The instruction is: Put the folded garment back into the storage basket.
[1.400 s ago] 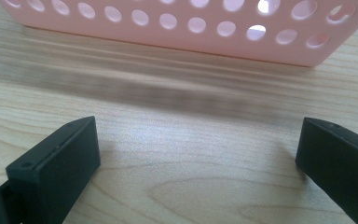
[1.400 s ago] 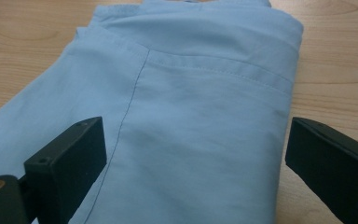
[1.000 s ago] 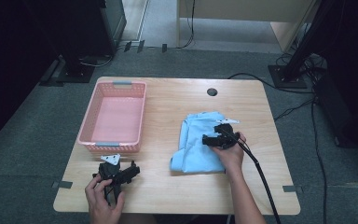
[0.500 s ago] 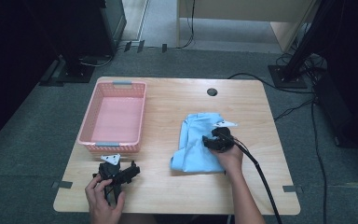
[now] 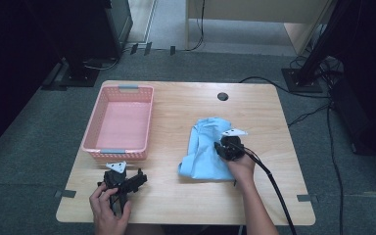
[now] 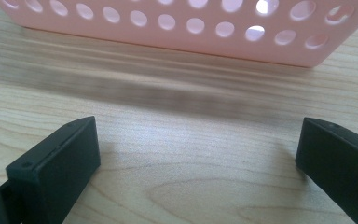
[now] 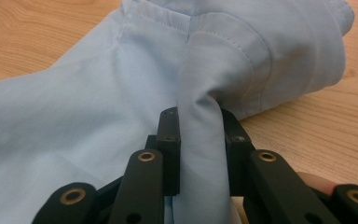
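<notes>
At a pale wooden desk (image 5: 186,196), a person works a two-fingered gripper in each hand; the right gripper (image 5: 229,147) sits on the right-hand part of a crumpled light blue shirt (image 5: 204,147), which lies right of the desk's middle, nearer the front edge than the far one; its fingers (image 7: 168,140) have just been closing and now pinch a raised fold of the blue cloth between them, the fabric standing up in a narrow ridge between the two black pads while the rest of the shirt spreads flat over the wood; the right hand (image 5: 242,166) wraps the gripper from the front, a black cable trailing back toward the front right corner; the left gripper (image 5: 122,182) rests near the front left corner in the left hand (image 5: 106,208), its fingers (image 6: 56,163) spread wide with bare wood between them, gripping nothing; just beyond it stands a pink perforated basket (image 5: 142,105) on the left half of the desk, well apart from the shirt.
</notes>
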